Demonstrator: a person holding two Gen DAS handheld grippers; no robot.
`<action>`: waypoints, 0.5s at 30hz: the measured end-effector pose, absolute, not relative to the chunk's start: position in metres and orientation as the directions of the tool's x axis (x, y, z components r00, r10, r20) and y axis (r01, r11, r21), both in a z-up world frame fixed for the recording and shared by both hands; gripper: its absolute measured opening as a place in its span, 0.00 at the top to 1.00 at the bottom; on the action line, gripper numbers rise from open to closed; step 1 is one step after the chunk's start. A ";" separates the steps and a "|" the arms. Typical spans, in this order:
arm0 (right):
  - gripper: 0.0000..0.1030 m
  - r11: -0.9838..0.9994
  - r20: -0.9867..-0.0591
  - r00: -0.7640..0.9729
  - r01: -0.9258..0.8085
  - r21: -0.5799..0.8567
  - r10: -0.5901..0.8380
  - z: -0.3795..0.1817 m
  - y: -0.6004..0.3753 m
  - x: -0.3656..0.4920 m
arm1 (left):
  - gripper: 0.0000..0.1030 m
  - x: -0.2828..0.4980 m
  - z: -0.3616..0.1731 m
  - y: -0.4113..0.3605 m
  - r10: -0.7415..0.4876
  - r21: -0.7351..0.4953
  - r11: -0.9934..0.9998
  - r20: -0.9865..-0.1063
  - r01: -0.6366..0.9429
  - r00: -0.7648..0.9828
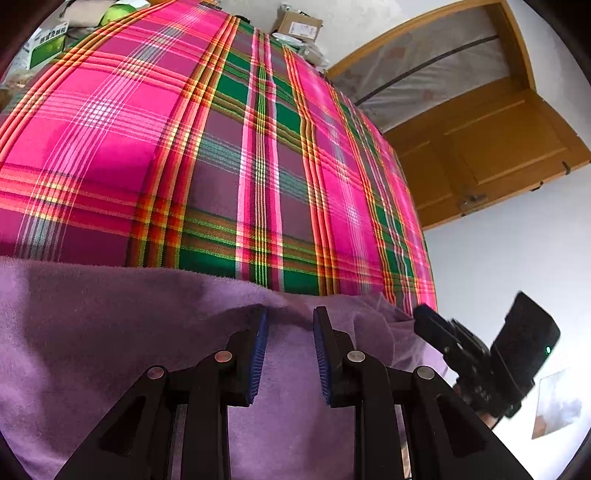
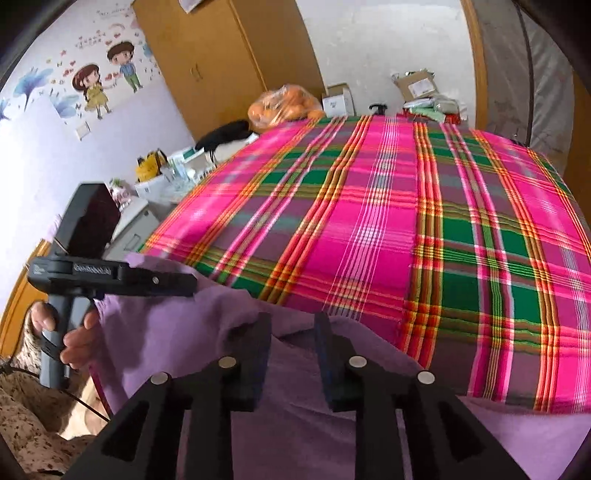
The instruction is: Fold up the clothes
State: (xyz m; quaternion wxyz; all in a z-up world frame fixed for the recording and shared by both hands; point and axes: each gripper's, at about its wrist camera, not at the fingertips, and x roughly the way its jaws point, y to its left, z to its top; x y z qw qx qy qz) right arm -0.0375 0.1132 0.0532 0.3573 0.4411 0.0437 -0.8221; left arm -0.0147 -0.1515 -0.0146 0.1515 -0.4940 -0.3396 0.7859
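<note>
Garment (image 1: 110, 332) on bed's (image 1: 221, 147) near edge

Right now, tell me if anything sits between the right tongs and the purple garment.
Nothing visible does. The right tongs stand open directly over the purple garment on the plaid sheet, with only cloth beneath them.

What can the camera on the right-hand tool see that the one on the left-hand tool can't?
Only the right wrist view shows the cartoon wall stickers, a wooden wardrobe, a bag of oranges and the person's hand holding the left gripper.

Only the left wrist view shows the open wooden door and the right gripper from outside.

Both show the purple garment lying on the pink plaid bedspread, a cardboard box beyond the bed, and each camera's own jaws standing apart over the garment.
</note>
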 end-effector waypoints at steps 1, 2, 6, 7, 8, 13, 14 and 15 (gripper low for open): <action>0.73 -0.733 -0.767 -0.353 0.645 0.215 -0.536 0.051 0.108 -0.036 | 0.76 -0.015 -0.015 -0.152 0.574 -0.684 -0.723 -0.673 0.098 -0.466; 0.71 -0.728 -0.777 -0.354 0.659 0.187 -0.520 0.048 0.103 -0.035 | 0.76 -0.016 -0.015 -0.152 0.575 -0.684 -0.723 -0.674 0.099 -0.465; 0.64 -0.700 -0.805 -0.334 0.701 0.135 -0.490 0.041 0.094 -0.029 | 0.76 -0.019 -0.013 -0.151 0.577 -0.685 -0.722 -0.674 0.098 -0.461; 0.63 -0.695 -0.808 -0.328 0.707 0.134 -0.489 0.039 0.092 -0.030 | 0.76 -0.020 -0.012 -0.150 0.577 -0.684 -0.723 -0.674 0.096 -0.460; 0.62 -0.695 -0.813 -0.325 0.707 0.131 -0.484 0.037 0.090 -0.031 | 0.76 -0.021 -0.012 -0.149 0.578 -0.684 -0.723 -0.674 0.094 -0.459; 0.61 -0.706 -0.830 -0.296 0.691 0.156 -0.473 0.028 0.079 -0.044 | 0.76 -0.026 -0.008 -0.146 0.585 -0.686 -0.722 -0.673 0.087 -0.453; 0.61 -0.705 -0.833 -0.294 0.693 0.151 -0.468 0.028 0.078 -0.046 | 0.76 -0.028 -0.008 -0.146 0.587 -0.689 -0.719 -0.672 0.089 -0.451; 0.61 -0.704 -0.836 -0.293 0.695 0.147 -0.464 0.027 0.076 -0.047 | 0.76 -0.030 -0.008 -0.146 0.590 -0.692 -0.716 -0.671 0.092 -0.449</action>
